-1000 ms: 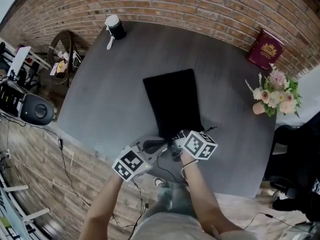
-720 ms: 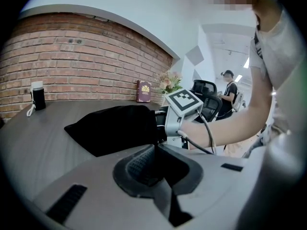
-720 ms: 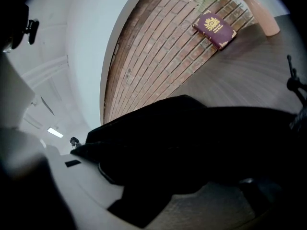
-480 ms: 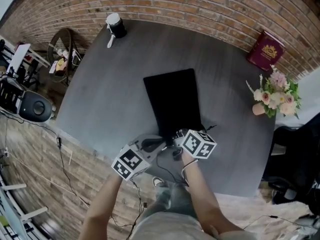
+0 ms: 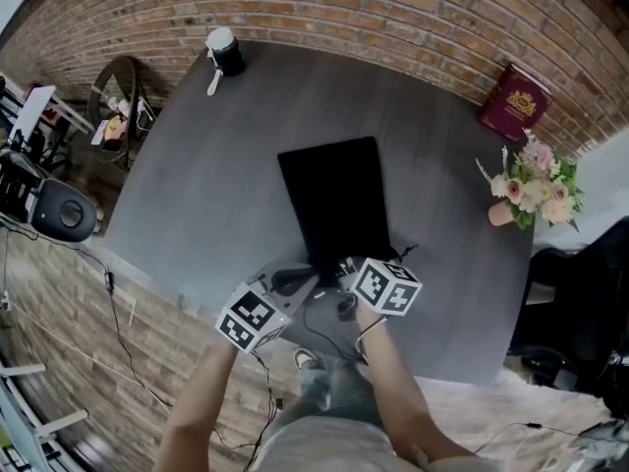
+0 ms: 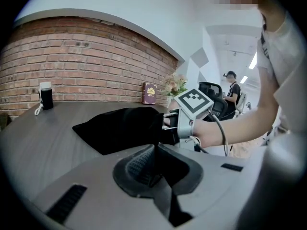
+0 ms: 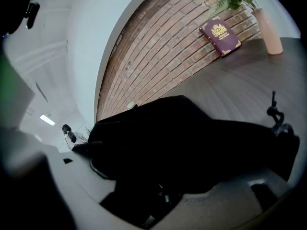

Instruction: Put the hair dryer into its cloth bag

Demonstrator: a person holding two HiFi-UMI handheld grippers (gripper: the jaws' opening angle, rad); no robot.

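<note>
At the table [image 5: 216, 165] edge, the left gripper [image 6: 152, 150] pinches the cloth bag [image 5: 334, 200].

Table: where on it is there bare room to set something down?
The widest free patch on the table lies between the cloth bag, the white-lidded black container and the left edge. A smaller one separates the bag from the flowers. The near edge, at the bag's mouth, is crowded.

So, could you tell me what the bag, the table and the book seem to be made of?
Bag: soft matte black cloth; it sags and creases.
Table: matte grey with a wood grain, perhaps laminate; faint streaks run along it.
Book: dark red cover with a slight sheen and a gold emblem; probably leatherette or coated board.
</note>
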